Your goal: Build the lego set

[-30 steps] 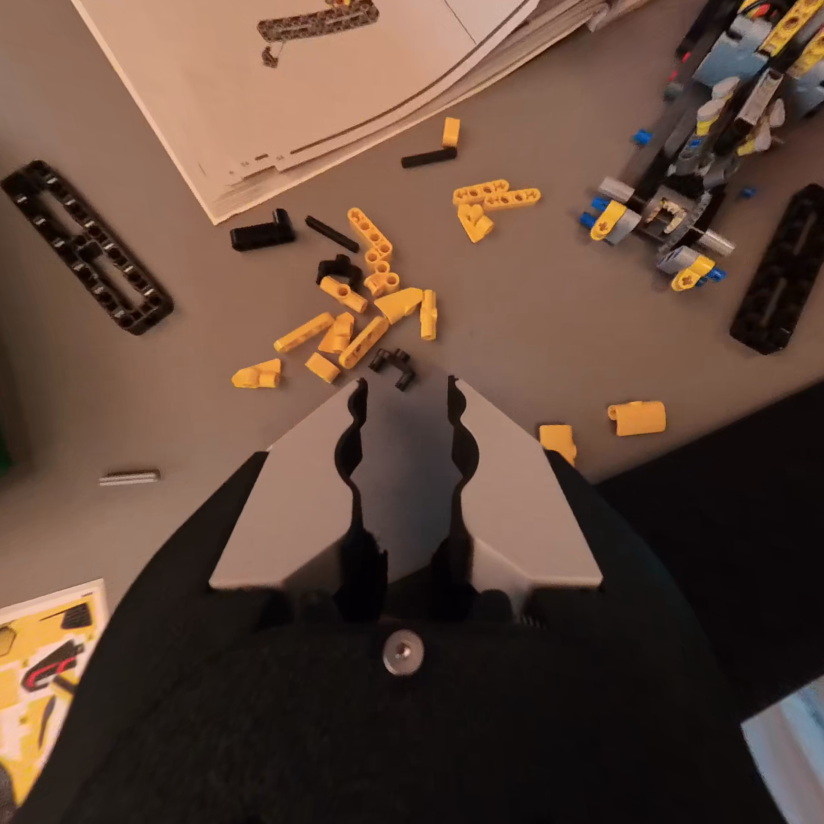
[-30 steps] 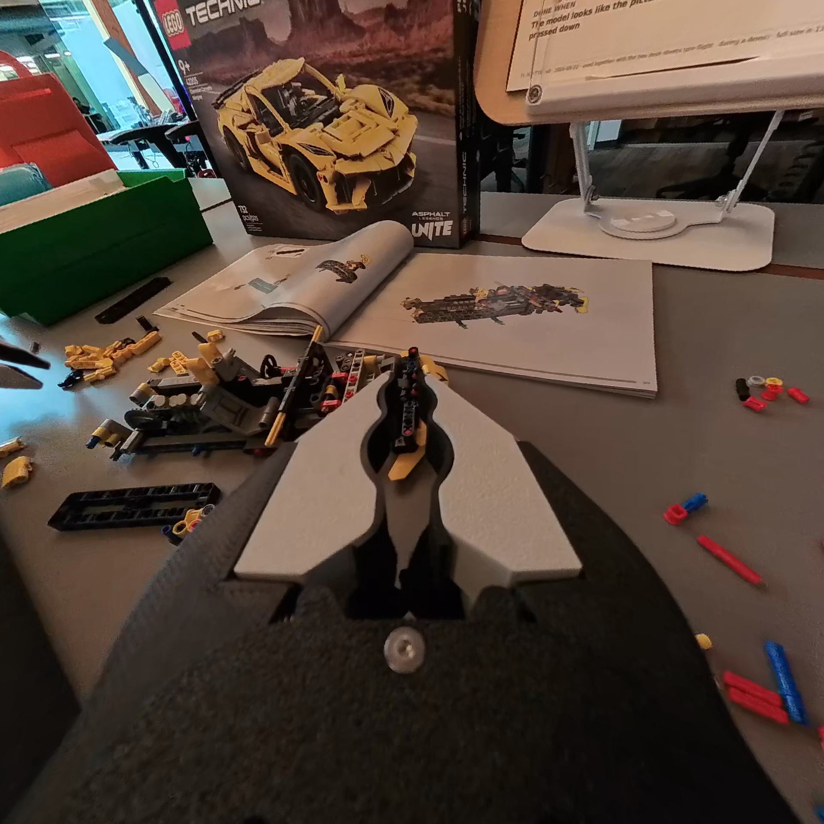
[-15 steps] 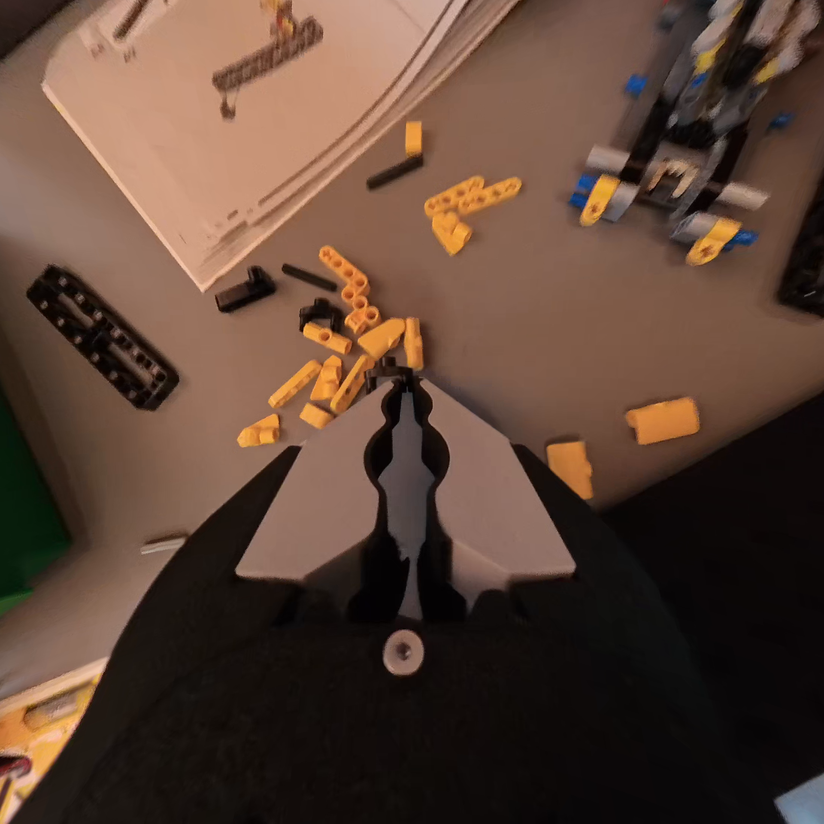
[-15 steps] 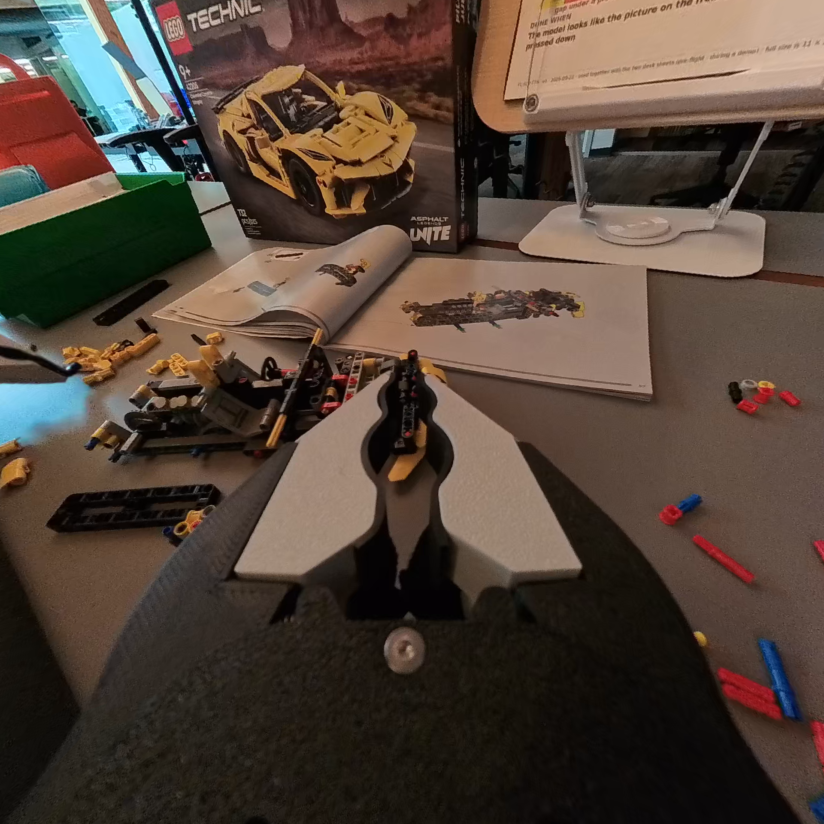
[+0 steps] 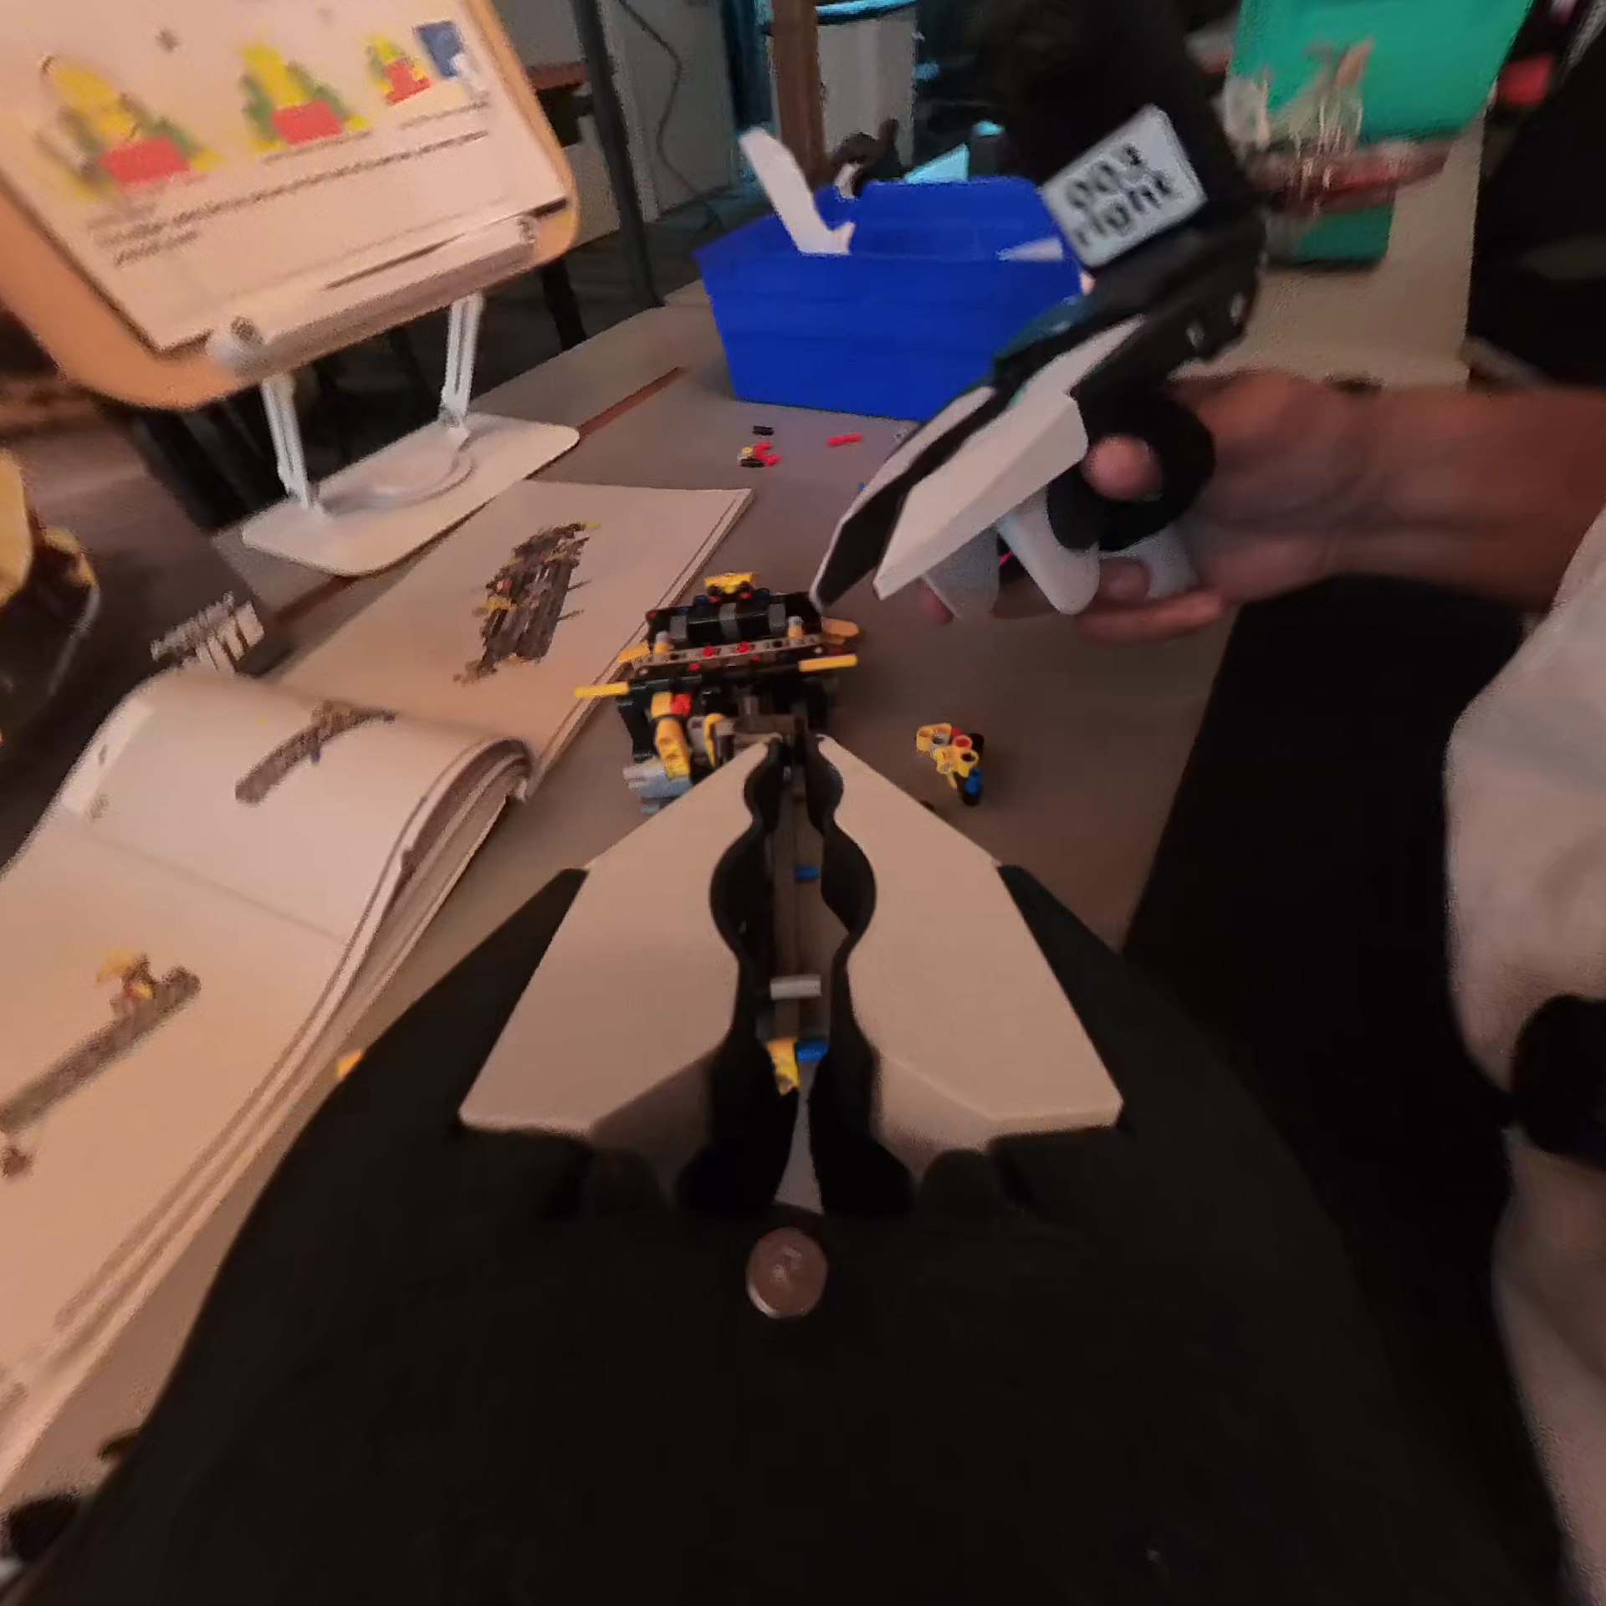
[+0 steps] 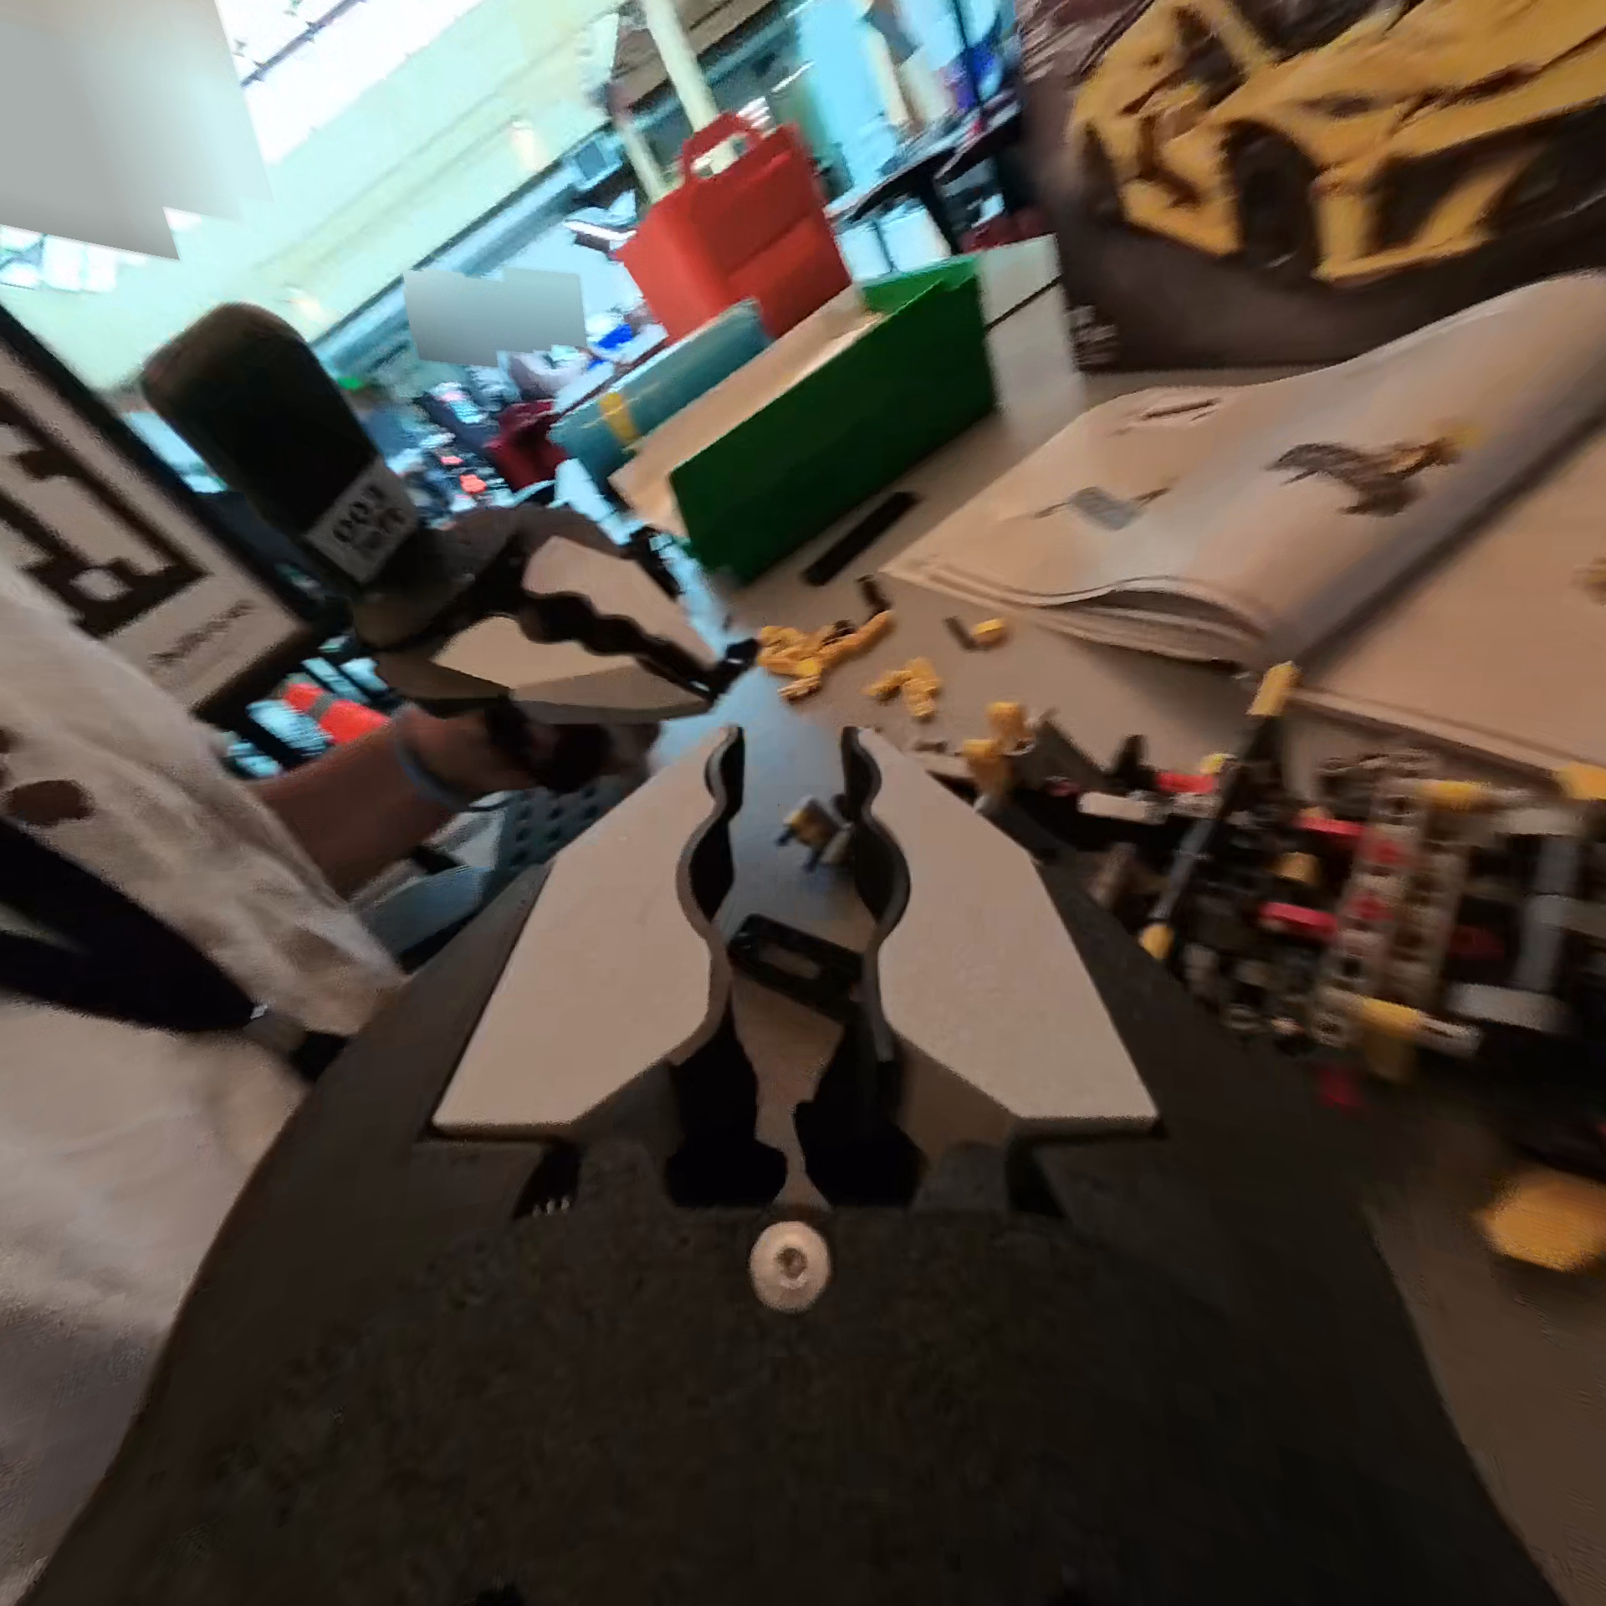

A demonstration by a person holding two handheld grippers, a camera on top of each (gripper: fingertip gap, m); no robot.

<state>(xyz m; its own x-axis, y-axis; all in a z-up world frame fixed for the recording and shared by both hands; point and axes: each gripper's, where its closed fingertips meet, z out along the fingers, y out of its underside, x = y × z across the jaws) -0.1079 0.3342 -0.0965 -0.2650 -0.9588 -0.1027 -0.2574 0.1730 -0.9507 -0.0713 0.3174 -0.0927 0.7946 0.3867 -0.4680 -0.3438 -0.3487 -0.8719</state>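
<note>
Black small piece (image 6: 739, 653) pinched by the left gripper (image 6: 717, 673).
Right gripper (image 6: 791, 749) spread, its wavy grey fingers beside the blocky model (image 6: 1304, 886).

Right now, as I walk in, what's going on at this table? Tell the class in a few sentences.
A person is building a Lego model with a hand-held gripper in each hand. The left hand-held gripper is shut on a small black piece, held in the air near the loose yellow pieces. The right hand-held gripper is open and empty, close to the partly built model. The model rests on the table beside the open instruction booklet.
</note>
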